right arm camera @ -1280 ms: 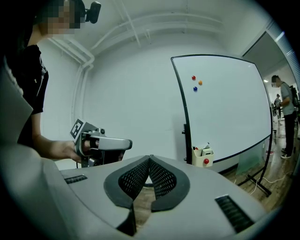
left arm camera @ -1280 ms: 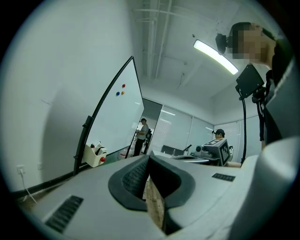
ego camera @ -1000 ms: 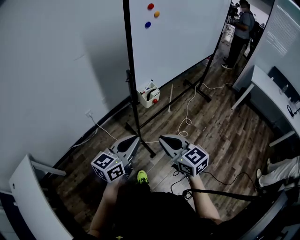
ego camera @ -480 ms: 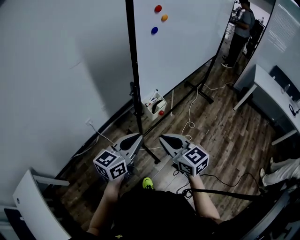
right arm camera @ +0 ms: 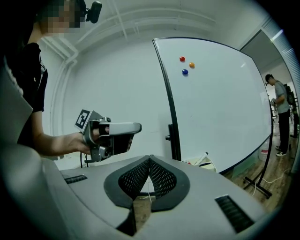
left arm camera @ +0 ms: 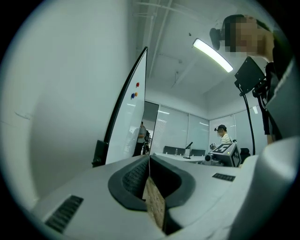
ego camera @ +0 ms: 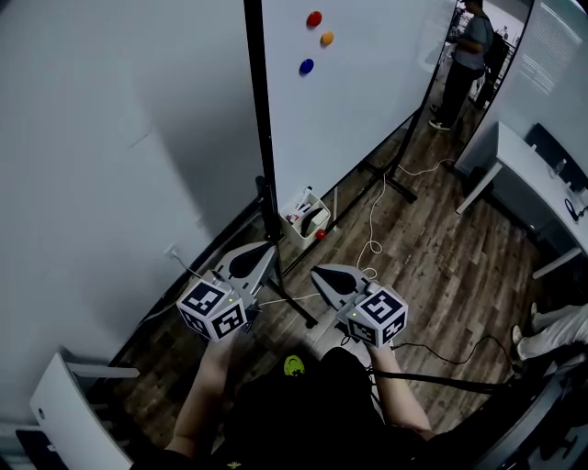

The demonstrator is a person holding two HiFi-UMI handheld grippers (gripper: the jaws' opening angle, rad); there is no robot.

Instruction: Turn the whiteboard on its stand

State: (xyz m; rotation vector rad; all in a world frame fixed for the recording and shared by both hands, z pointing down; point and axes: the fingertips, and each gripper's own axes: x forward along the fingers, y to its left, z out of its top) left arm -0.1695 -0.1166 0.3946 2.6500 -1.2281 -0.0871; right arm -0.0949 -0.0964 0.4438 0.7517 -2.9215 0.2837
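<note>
Two grippers, both clenched on nothing, one whiteboard standing out front

So the left gripper (ego camera: 268, 248) and the right gripper (ego camera: 318, 273) are both pointing roughly level, jaws pressed together with nothing between them, and neither is touching anything. The one whiteboard (ego camera: 367, 110) is standing just ahead of them on its stand (ego camera: 263, 147): the near black post is rising right past the left gripper's tip, and the far post is sitting well beyond the right gripper. Three magnets (ego camera: 314, 18) are sticking high on the board, one red, one orange, one blue. One small white basket (ego camera: 308, 218) is sitting low by the near post, ahead of and between the two grippers. One person (ego camera: 467, 50) is standing way off past the board, and one white desk (ego camera: 524, 170) is sitting far out on the right gripper's side.
</note>
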